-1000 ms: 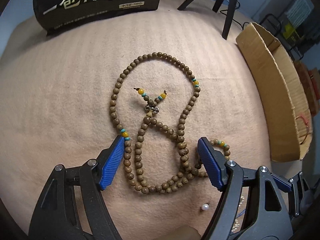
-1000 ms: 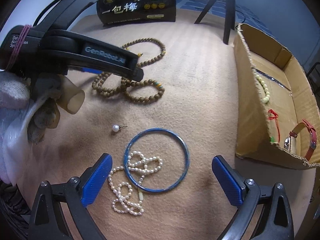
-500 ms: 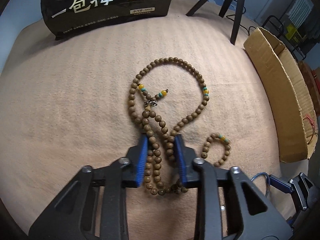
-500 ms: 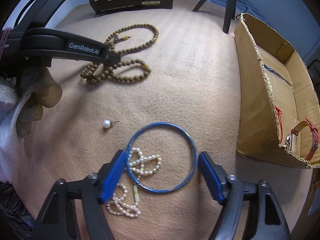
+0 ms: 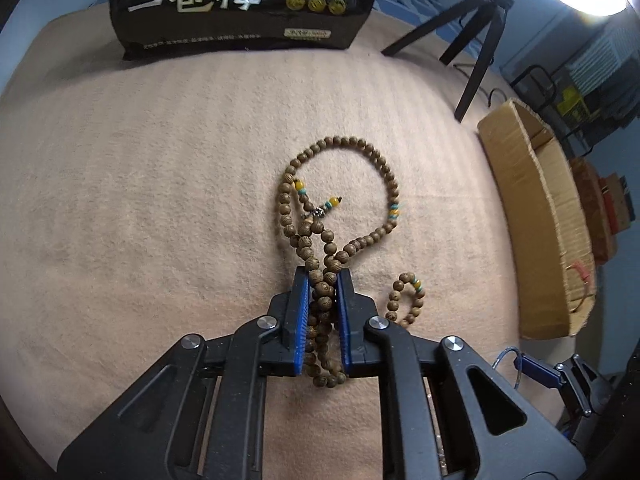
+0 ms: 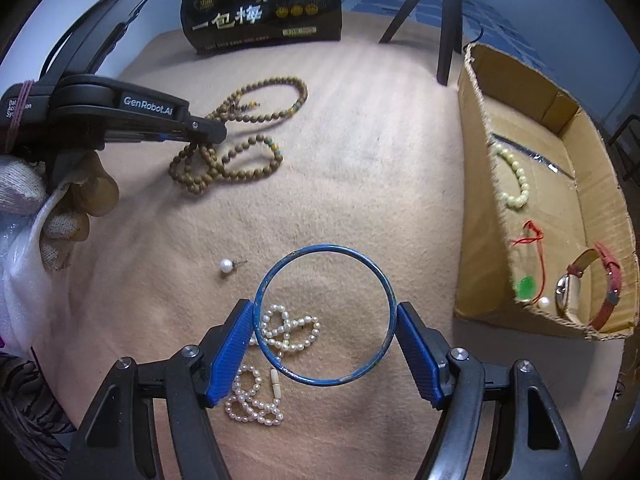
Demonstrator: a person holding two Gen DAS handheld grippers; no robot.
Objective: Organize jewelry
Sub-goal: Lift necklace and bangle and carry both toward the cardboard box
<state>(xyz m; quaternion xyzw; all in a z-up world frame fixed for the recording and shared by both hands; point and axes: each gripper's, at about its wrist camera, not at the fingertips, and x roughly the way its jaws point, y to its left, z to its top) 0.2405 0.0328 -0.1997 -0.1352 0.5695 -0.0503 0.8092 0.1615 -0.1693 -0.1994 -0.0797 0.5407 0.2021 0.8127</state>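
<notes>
since a second ago the left gripper (image 5: 323, 280) has gone from wide open astride the wooden bead necklace (image 5: 340, 216) to closing tight on a bunch of its strands, and the right gripper (image 6: 325, 322) has narrowed until its pads touch the blue bangle (image 6: 324, 314) on both sides; both pieces look secured for transfer to the cardboard box (image 6: 476, 184). necklace: brown beads, yellow and teal accents, far loop trailing on the beige cloth (image 5: 140, 200). bangle: thin blue ring, overlapping the pearl strand (image 6: 288, 328).

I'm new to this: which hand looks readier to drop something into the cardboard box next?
Probably the right gripper: its pads touch both sides of the blue bangle, beside the cardboard box. The left gripper is closing on wooden beads farther off.
</notes>
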